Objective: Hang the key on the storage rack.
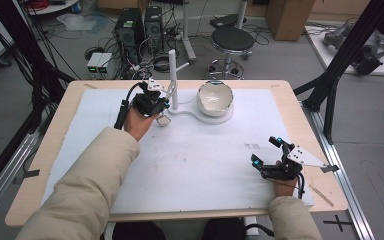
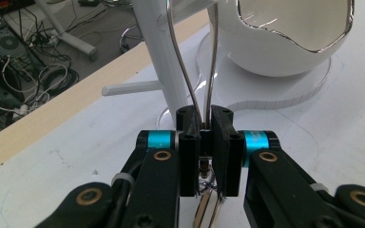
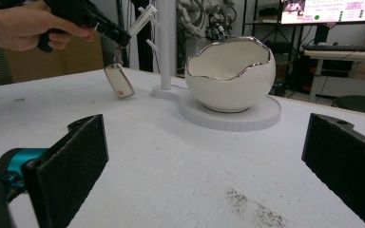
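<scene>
**Stand at the far middle, tools wide apart**

On the worktop (image 1: 55, 150) lies a mat (image 1: 200, 165). At its far middle sits a stand base (image 1: 215, 118), with the bowl (image 1: 215, 98) on its right part and the post (image 1: 173, 80) rising from its left part. Just left of the post, the left tool (image 1: 161, 106) is raised off the mat, a tag (image 1: 164, 120) dangling beneath it. Well apart, at the near right, the right tool (image 1: 266, 152) is just above the mat. Beyond the far edge, on the floor, a stool (image 1: 232, 40) stands.

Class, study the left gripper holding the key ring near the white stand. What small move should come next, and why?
Probably ease the left gripper toward the stand's side peg to hook the key ring on it: its jaws are shut on the ring, whose tag dangles clear of the table, beside the stand's post.
</scene>
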The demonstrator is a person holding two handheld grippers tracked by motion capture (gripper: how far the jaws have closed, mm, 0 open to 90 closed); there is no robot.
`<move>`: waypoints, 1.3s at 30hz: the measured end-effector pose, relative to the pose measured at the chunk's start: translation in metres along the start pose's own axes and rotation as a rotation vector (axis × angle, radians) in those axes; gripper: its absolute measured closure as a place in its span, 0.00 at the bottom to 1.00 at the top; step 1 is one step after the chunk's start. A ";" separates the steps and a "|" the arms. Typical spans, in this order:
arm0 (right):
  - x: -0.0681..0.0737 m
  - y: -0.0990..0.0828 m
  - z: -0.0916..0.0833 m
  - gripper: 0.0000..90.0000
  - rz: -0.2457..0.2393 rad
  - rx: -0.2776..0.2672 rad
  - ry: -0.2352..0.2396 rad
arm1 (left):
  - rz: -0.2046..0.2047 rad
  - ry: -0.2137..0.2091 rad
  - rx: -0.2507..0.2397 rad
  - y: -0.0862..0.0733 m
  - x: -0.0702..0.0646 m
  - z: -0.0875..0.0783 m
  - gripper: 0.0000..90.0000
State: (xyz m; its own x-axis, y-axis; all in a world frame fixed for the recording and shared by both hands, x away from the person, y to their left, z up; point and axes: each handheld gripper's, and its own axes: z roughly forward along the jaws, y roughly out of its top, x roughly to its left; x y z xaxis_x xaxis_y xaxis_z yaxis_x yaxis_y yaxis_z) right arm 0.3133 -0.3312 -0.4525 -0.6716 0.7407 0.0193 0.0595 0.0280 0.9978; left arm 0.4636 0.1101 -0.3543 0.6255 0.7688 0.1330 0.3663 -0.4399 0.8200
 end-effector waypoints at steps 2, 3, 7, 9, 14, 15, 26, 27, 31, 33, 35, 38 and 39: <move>0.000 0.000 0.000 0.01 -0.008 -0.003 0.000 | -0.004 0.004 0.006 -0.001 0.001 0.002 0.91; 0.000 0.000 0.000 0.01 -0.001 -0.004 -0.001 | -0.003 0.005 0.011 -0.001 0.001 0.003 0.91; 0.000 0.000 0.000 0.01 -0.001 -0.001 -0.002 | -0.003 0.018 0.022 -0.004 0.004 0.008 0.91; 0.000 0.000 0.000 0.01 0.000 0.000 0.000 | -0.012 0.017 0.023 -0.005 0.004 0.009 0.91; 0.000 0.000 0.000 0.01 0.001 -0.003 -0.001 | -0.028 -0.012 0.010 -0.007 0.007 0.013 0.91; 0.000 0.000 0.000 0.01 -0.002 -0.002 -0.002 | -0.033 -0.030 0.003 -0.008 0.009 0.014 0.91; 0.000 0.000 0.000 0.01 0.003 -0.002 -0.003 | -0.014 -0.214 -0.104 -0.008 0.018 -0.018 0.47; 0.000 0.000 0.000 0.01 -0.003 -0.002 -0.002 | -0.018 -0.234 -0.129 -0.008 0.019 -0.025 0.44; 0.000 0.000 0.000 0.01 0.004 -0.002 -0.002 | -0.003 -0.265 -0.262 -0.021 0.021 -0.054 0.32; 0.000 0.000 0.000 0.01 -0.002 -0.001 -0.002 | 0.028 -0.252 -0.322 -0.037 0.028 -0.072 0.25; 0.000 0.000 0.000 0.01 0.000 0.000 0.000 | 0.007 -0.220 -0.359 -0.055 0.036 -0.086 0.15; 0.000 0.000 0.000 0.01 -0.008 -0.001 0.001 | -0.047 -0.194 -0.393 -0.081 0.046 -0.104 0.02; 0.000 0.000 0.000 0.01 -0.008 -0.003 -0.001 | -0.058 -0.202 -0.410 -0.093 0.049 -0.112 0.02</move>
State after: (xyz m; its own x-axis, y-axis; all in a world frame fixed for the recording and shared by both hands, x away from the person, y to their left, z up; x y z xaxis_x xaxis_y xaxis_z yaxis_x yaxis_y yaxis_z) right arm 0.3137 -0.3313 -0.4524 -0.6713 0.7411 0.0107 0.0519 0.0325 0.9981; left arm 0.3832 0.2400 -0.3617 0.7486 0.6630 0.0027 0.1272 -0.1476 0.9808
